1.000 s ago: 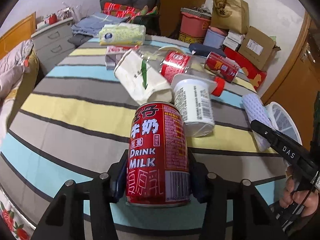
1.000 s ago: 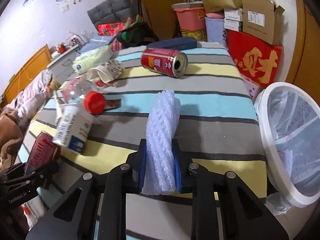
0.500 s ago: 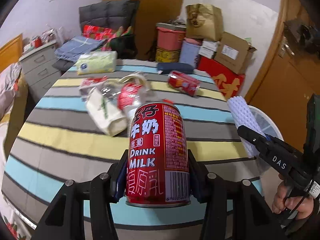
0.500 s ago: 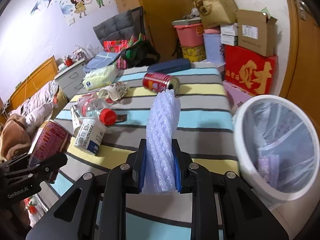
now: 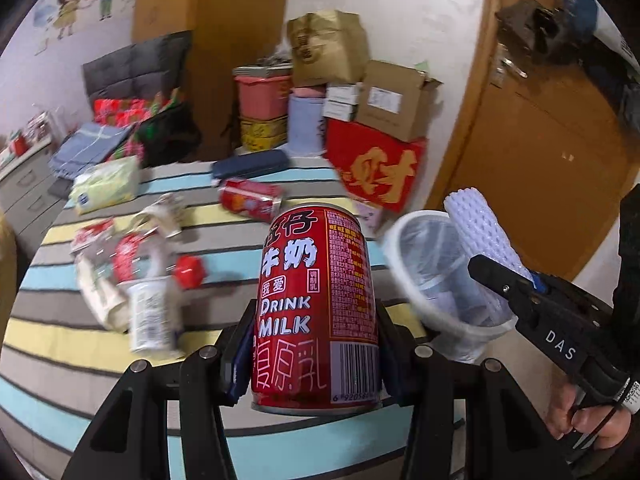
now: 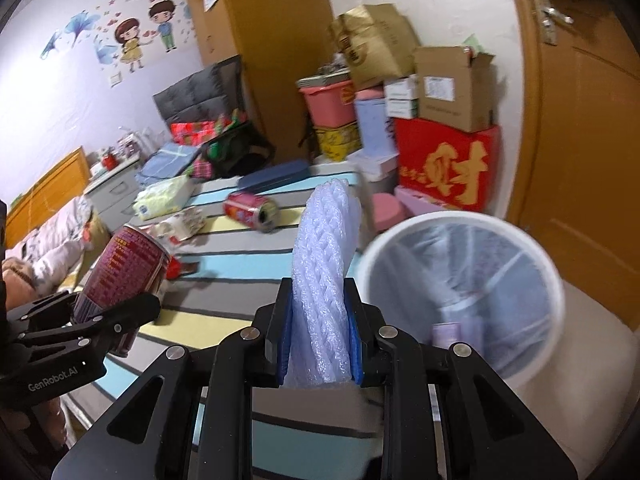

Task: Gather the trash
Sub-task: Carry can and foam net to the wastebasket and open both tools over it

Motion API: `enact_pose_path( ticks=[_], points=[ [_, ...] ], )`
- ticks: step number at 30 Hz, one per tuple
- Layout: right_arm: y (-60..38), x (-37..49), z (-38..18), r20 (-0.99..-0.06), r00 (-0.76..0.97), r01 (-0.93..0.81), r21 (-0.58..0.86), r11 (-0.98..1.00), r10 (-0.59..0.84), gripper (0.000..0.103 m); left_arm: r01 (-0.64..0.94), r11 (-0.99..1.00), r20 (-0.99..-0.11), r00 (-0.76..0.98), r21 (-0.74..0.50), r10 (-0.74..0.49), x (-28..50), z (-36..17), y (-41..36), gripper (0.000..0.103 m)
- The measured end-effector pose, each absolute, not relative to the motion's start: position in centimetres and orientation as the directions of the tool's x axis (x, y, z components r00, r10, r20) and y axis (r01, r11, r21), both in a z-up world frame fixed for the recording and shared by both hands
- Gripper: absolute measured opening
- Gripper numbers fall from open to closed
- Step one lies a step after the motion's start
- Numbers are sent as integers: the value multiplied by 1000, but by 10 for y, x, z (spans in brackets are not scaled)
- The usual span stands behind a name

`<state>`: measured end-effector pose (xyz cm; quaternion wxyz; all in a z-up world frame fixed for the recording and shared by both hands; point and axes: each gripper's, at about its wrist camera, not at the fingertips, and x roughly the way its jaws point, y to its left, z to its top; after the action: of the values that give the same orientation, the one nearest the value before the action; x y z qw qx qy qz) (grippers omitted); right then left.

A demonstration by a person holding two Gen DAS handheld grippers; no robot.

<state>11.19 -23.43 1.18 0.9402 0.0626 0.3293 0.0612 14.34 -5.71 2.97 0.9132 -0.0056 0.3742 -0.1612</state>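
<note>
My left gripper is shut on a red milk can, held upright above the striped table; the can also shows in the right wrist view. My right gripper is shut on a white foam net sleeve, held up just left of the white trash bin. In the left wrist view the sleeve sits over the bin, to the right of the can. The bin has a clear liner with some paper inside.
On the table lie another red can, a white cup, a plastic bottle with a red cap, a paper bag, a tissue pack and a dark case. Boxes and a door stand behind.
Both grippers have lifted off the table and swung right toward the bin, each keeping its load. The bin now lies close in both views.
</note>
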Motion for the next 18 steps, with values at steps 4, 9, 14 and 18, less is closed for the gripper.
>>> enact_pose_path(
  ticks=[4,9,14,18],
  points=[
    [-256,108,14,-604,788,-35,152,988,121,24,341,933,-677,661,-114,-324,146,33,-89,52],
    [-280,105,13,-607,791,23,151,988,75,24,407,904,-680,628,-128,-379,154,33,-126,52],
    [-302,106,10,-623,782,70,146,987,36,24,454,880,-691,591,-141,-416,161,26,-157,52],
    [-315,105,5,-635,772,97,144,985,16,24,484,864,-705,566,-136,-428,167,18,-179,52]
  ],
)
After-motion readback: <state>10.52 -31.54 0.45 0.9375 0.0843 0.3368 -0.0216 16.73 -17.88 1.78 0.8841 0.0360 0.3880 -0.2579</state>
